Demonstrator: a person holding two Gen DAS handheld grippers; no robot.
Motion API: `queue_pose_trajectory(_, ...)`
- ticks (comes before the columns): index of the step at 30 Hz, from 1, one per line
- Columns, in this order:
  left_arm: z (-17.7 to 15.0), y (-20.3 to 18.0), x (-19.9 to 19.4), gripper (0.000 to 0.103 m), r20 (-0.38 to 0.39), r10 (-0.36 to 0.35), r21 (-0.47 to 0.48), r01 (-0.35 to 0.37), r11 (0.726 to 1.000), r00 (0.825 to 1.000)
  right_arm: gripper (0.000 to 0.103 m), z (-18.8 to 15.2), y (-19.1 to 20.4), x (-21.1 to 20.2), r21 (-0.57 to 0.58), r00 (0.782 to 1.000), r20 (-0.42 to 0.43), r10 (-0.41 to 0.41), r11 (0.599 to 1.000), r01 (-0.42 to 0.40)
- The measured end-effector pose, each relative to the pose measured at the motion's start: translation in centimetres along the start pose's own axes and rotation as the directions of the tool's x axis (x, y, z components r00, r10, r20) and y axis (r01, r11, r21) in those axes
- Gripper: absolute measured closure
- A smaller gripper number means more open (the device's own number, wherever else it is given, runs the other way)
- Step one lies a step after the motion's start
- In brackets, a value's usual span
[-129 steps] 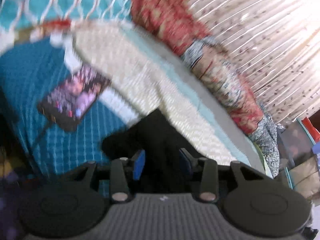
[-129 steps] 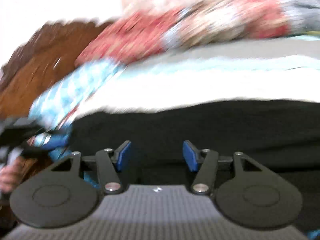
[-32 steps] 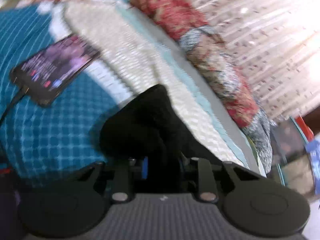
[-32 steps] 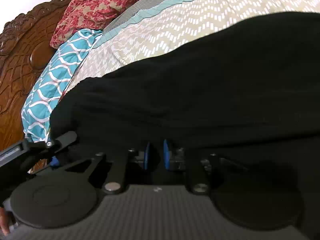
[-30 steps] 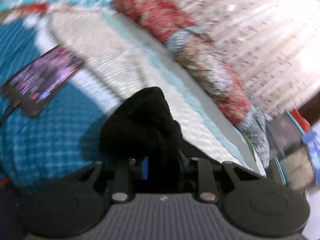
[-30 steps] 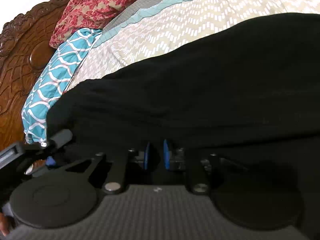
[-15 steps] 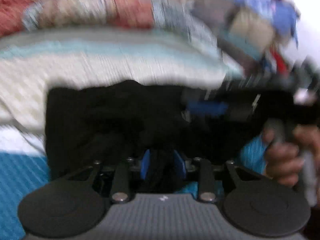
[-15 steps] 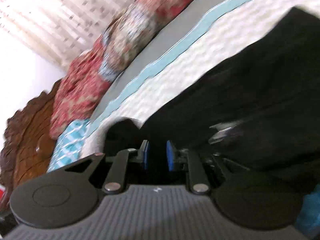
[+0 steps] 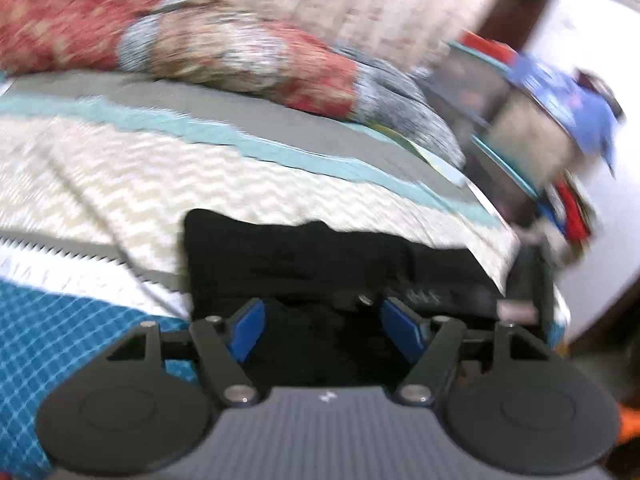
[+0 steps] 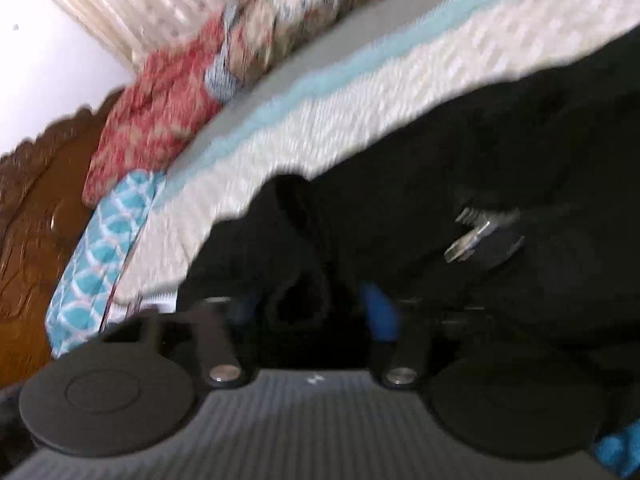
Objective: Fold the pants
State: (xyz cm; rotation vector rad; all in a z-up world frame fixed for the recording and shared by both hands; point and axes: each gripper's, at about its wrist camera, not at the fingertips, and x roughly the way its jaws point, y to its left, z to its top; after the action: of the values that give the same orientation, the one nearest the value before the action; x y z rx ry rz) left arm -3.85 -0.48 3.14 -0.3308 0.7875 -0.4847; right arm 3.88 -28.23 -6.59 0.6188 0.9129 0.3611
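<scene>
On the bedspread (image 9: 120,168) the black pants (image 9: 320,252) lie bunched, the left gripper (image 9: 324,330) just opened clear above them, the right gripper (image 10: 316,312) partly opening around a fold.

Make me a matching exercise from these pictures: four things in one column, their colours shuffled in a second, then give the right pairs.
Things:
1. pants
2. headboard
3. pads of the left gripper
4. rolled quilt

Colours:
a. carved brown wood
b. red, grey and beige patchwork
c. black
d. blue

Pairs: 1-c, 2-a, 3-d, 4-b
</scene>
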Motion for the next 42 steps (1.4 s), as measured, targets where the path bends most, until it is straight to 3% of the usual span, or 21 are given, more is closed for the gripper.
queue_pose_trajectory(1, 0.4, 0.4, 0.1, 0.039, 0.007, 0.007, -0.028, -0.007, 1.000, 1.000, 0.081, 0.1, 0.3, -0.2, -0.013, 1.000, 0.009, -0.003, 1.000, 0.003)
queue_pose_trajectory(2, 1.0, 0.6, 0.3, 0.039, 0.018, 0.009, -0.049, -0.008, 0.999, 1.000, 0.083, 0.2, 0.6, -1.0, -0.029, 1.000, 0.031, 0.002, 1.000, -0.001)
queue_pose_trajectory(5, 2.1, 0.7, 1.4, 0.039, 0.037, -0.009, -0.073, 0.011, 0.997, 0.999, 0.084, -0.2, 2.0, -5.2, -0.092, 0.987, 0.161, -0.006, 0.996, 0.021)
queue_pose_trajectory(8, 2.5, -0.9, 4.2, 0.039, 0.013, -0.027, -0.028, 0.028, 0.999, 1.000, 0.083, -2.3, 2.2, -6.2, -0.122, 0.969, 0.217, -0.118, 0.982, 0.147)
queue_pose_trajectory(10, 2.2, -2.0, 6.2, 0.042, -0.030, -0.023, 0.001, 0.023, 1.000, 0.999, 0.067, -3.7, 1.0, -4.6, -0.097, 0.970, 0.154, -0.191, 0.974, 0.207)
queue_pose_trajectory(11, 2.1, -2.3, 7.3, 0.046, -0.051, -0.027, 0.012, 0.028, 1.000, 0.998, 0.065, -3.9, 0.5, -4.1, -0.083, 0.967, 0.144, -0.209, 0.972, 0.222)
queue_pose_trajectory(14, 1.6, -3.9, 9.5, 0.050, -0.104, -0.008, 0.073, 0.015, 0.997, 0.995, 0.054, -2.3, -0.5, -4.8, -0.006, 0.978, 0.133, -0.161, 0.987, 0.163)
queue_pose_trajectory(18, 0.4, -3.4, 12.9, 0.046, -0.198, 0.102, 0.114, -0.081, 0.990, 0.975, 0.054, -1.6, -0.1, -7.9, -0.014, 0.957, 0.248, -0.150, 0.987, 0.158)
queue_pose_trajectory(20, 0.5, -2.9, 12.9, 0.046, -0.189, 0.083, 0.079, -0.069, 0.994, 0.978, 0.054, -1.9, -0.8, -10.2, -0.014, 0.918, 0.346, -0.195, 0.977, 0.213)
queue_pose_trajectory(24, 1.2, -3.7, 11.8, 0.047, -0.213, 0.103, 0.056, -0.093, 0.994, 0.972, 0.045, -1.3, -4.9, -15.0, 0.084, 0.780, 0.508, -0.366, 0.922, 0.378)
queue_pose_trajectory(26, 1.9, -4.3, 10.1, 0.046, -0.184, 0.019, -0.001, -0.019, 1.000, 0.983, 0.043, -1.0, -7.3, -16.4, 0.158, 0.725, 0.523, -0.449, 0.887, 0.435)
queue_pose_trajectory(27, 2.4, -4.3, 9.6, 0.045, -0.158, -0.039, -0.029, 0.035, 0.999, 0.987, 0.043, -0.9, -8.7, -17.0, 0.193, 0.717, 0.513, -0.472, 0.877, 0.439)
queue_pose_trajectory(28, 2.8, -4.7, 9.1, 0.045, -0.134, -0.082, -0.049, 0.076, 0.996, 0.988, 0.043, -0.9, -9.7, -17.3, 0.215, 0.720, 0.500, -0.481, 0.875, 0.434)
queue_pose_trajectory(31, 3.7, -6.0, 9.8, 0.045, -0.117, -0.125, -0.044, 0.121, 0.992, 0.985, 0.043, -0.9, -11.8, -16.5, 0.267, 0.761, 0.451, -0.466, 0.884, 0.384)
queue_pose_trajectory(34, 3.5, -6.8, 12.7, 0.051, -0.172, -0.146, -0.066, 0.137, 0.988, 0.974, 0.043, -1.3, -12.9, -15.5, 0.318, 0.806, 0.423, -0.413, 0.901, 0.295)
queue_pose_trajectory(37, 2.6, -7.2, 15.6, 0.060, -0.244, -0.160, -0.094, 0.141, 0.986, 0.957, 0.043, -1.2, -13.5, -14.6, 0.342, 0.832, 0.395, -0.390, 0.903, 0.261)
queue_pose_trajectory(38, 1.9, -7.5, 16.8, 0.068, -0.275, -0.122, -0.055, 0.111, 0.992, 0.954, 0.043, -1.3, -13.7, -15.4, 0.346, 0.836, 0.389, -0.388, 0.902, 0.257)
queue_pose_trajectory(39, 1.1, -7.8, 18.0, 0.091, -0.309, -0.066, -0.015, 0.065, 0.998, 0.949, 0.048, -1.3, -13.7, -15.3, 0.347, 0.840, 0.385, -0.381, 0.904, 0.251)
queue_pose_trajectory(40, 0.4, -7.8, 19.1, 0.097, -0.339, -0.001, 0.022, 0.009, 1.000, 0.941, 0.075, -1.3, -13.6, -15.7, 0.343, 0.849, 0.378, -0.369, 0.908, 0.242)
queue_pose_trajectory(41, 0.2, -7.9, 19.4, 0.097, -0.339, 0.012, 0.037, 0.000, 0.999, 0.941, 0.086, -1.3, -13.8, -16.0, 0.336, 0.864, 0.358, -0.354, 0.912, 0.235)
queue_pose_trajectory(42, 0.5, -8.2, 19.5, 0.097, -0.337, 0.018, 0.041, -0.004, 0.999, 0.941, 0.086, -1.2, -13.4, -15.9, 0.326, 0.873, 0.342, -0.348, 0.915, 0.237)
